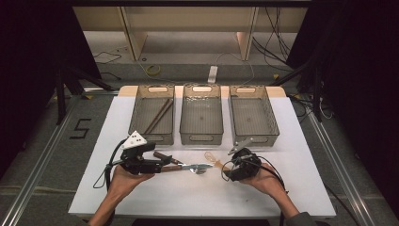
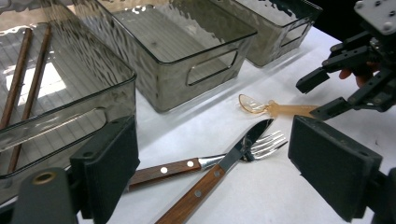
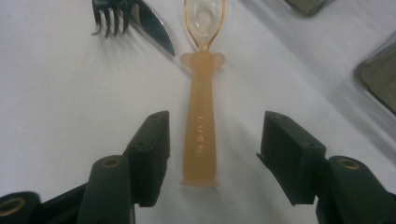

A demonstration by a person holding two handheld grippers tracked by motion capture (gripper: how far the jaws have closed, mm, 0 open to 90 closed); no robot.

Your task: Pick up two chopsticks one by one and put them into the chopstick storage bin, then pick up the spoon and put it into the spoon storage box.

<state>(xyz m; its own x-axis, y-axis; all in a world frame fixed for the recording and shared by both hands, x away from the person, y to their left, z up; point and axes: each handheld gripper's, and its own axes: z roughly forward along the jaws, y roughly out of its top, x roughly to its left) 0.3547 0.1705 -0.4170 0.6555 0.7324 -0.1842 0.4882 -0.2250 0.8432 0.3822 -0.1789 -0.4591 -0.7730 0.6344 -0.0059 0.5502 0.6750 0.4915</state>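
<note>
1. The amber spoon (image 3: 200, 116) lies flat on the white table (image 1: 291, 141), handle end between your right gripper's (image 3: 212, 156) jaws, bowl pointing away from it. The jaws stand wide apart, one on each side of the handle, holding nothing.
2. Step in hand, as I judge it: the approach to grasp the spoon. Next move calls for lowering until the pads (image 3: 154, 149) flank the handle, then closing squarely across it.
3. Just beyond the spoon's bowl and to the gripper's left: a fork (image 3: 105, 16) and a knife (image 3: 154, 28), blade over the tines. Keep clear of them when you lift.
4. Your left gripper (image 2: 212, 168) hovers above the two wooden handles, jaws wide apart, empty.
5. Past both grippers stand three grey bins (image 1: 201, 127); the left-hand one holds two chopsticks (image 1: 157, 115). Nothing blocks the spoon.
</note>
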